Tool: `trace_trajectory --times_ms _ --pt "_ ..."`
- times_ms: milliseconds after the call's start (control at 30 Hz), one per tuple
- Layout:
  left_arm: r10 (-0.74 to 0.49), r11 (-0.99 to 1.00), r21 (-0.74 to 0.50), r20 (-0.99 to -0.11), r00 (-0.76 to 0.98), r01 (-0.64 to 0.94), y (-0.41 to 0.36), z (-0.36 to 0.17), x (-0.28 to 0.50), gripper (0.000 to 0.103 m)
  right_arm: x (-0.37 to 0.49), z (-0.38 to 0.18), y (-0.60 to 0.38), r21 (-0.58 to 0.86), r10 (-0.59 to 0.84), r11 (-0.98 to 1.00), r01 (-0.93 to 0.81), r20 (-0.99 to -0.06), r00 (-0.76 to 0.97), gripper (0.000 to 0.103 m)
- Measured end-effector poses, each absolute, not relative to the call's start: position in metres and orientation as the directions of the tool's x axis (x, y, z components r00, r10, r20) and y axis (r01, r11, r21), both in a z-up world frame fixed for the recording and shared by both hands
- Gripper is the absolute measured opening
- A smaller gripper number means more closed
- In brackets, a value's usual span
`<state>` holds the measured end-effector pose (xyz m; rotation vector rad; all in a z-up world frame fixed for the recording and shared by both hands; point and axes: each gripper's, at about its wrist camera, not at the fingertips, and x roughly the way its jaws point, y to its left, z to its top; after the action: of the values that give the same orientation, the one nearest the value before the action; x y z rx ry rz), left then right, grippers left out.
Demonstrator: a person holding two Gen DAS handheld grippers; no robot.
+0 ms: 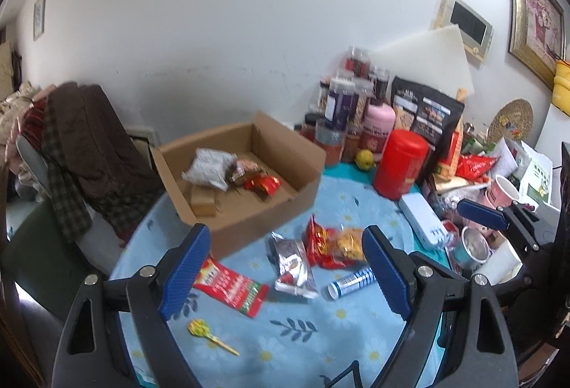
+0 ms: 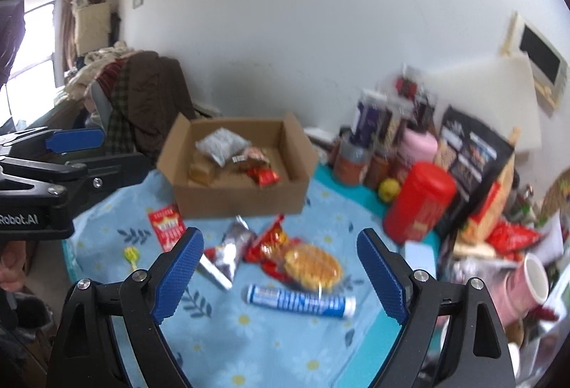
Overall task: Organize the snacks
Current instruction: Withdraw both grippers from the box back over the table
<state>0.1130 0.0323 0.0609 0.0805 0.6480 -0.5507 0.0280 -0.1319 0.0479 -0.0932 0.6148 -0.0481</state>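
An open cardboard box (image 1: 278, 206) (image 2: 242, 199) stands at the back of the blue flowered tablecloth (image 1: 306, 345) and holds several snack packets (image 1: 210, 169). In front of it lie a red flat packet (image 1: 231, 288), a silver packet (image 1: 293, 265) (image 2: 229, 251), a red and yellow snack bag (image 1: 335, 245) (image 2: 302, 260), a blue and white tube (image 1: 351, 283) (image 2: 301, 300) and a yellow lollipop (image 1: 205, 333). My left gripper (image 1: 285, 277) is open and empty above the loose snacks. My right gripper (image 2: 281, 277) is open and empty above the tube.
A red canister (image 1: 400, 163) (image 2: 418, 201), jars, a black bag (image 1: 427, 117), a pink cup (image 2: 523, 288) and other clutter crowd the right side. A chair draped with brown clothes (image 1: 85, 146) stands at the left, beyond the table edge.
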Motion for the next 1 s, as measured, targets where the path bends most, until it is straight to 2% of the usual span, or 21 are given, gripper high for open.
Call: trace_trajectory --times_ms 600,1000 --pt "-0.457 0.841 -0.167 -0.729 0.511 0.514 0.009 -0.038 0.135 0.088 0.038 -0.051 -0.165 0.008 -0.082 0.992 0.128 -0.729 0.680 0.089" --pt "-0.433 0.842 -0.156 -0.766 0.475 0.517 -0.014 -0.069 0.170 0.088 0.072 -0.087 -0.203 0.113 -0.037 0.972 0.208 -0.795 0.606 0.089"
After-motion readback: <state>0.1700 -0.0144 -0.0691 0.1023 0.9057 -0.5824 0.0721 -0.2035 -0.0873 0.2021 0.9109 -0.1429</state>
